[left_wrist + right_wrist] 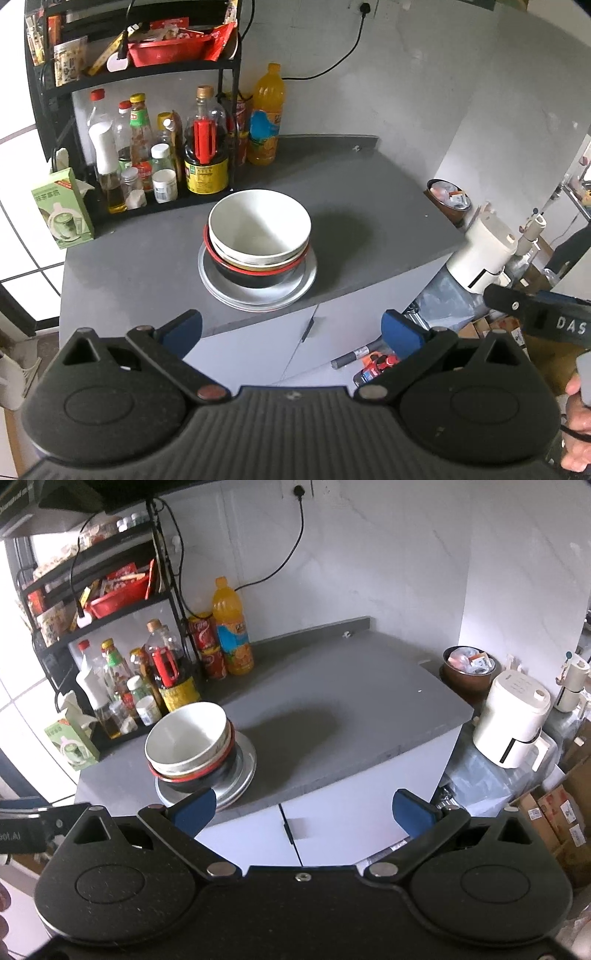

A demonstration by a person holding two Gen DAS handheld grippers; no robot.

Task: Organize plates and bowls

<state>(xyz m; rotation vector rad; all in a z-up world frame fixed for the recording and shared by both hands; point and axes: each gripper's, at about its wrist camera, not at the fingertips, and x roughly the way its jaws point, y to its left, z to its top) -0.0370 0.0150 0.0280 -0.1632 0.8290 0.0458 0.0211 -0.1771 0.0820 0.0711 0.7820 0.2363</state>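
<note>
— What stood around the counter?

— Far left: a black rack holding a red basket of packets on its upper shelf, with sauce and oil bottles crowded beneath it. Just right of those, an orange drink bottle against the wall, red cans beside it. A green carton at the near left of the rack. Off the counter's right edge: a brown bin full of scraps, a white appliance nearer, cardboard boxes on the floor. A black cable ran down the wall from a socket.

— Anything in the way of the crockery?

— Nothing lay on the grey top to the right of it; only a shadow there. The bottles stood close behind it, apart from it.

— And the crockery itself?

— One stack, left of centre, toward the near edge. Lowest, silver metal plates. On them a black bowl with a red rim, then a bowl of which only a tan rim showed, and uppermost a white bowl, empty, sitting slightly tilted.

— The tongs?

— Left gripper: blue pads spread wide, holding nothing, hovering short of the counter's near edge. Right gripper: likewise wide, empty, its left pad overlapping the plates' rim in its own camera's view; contact could not be judged.
</note>
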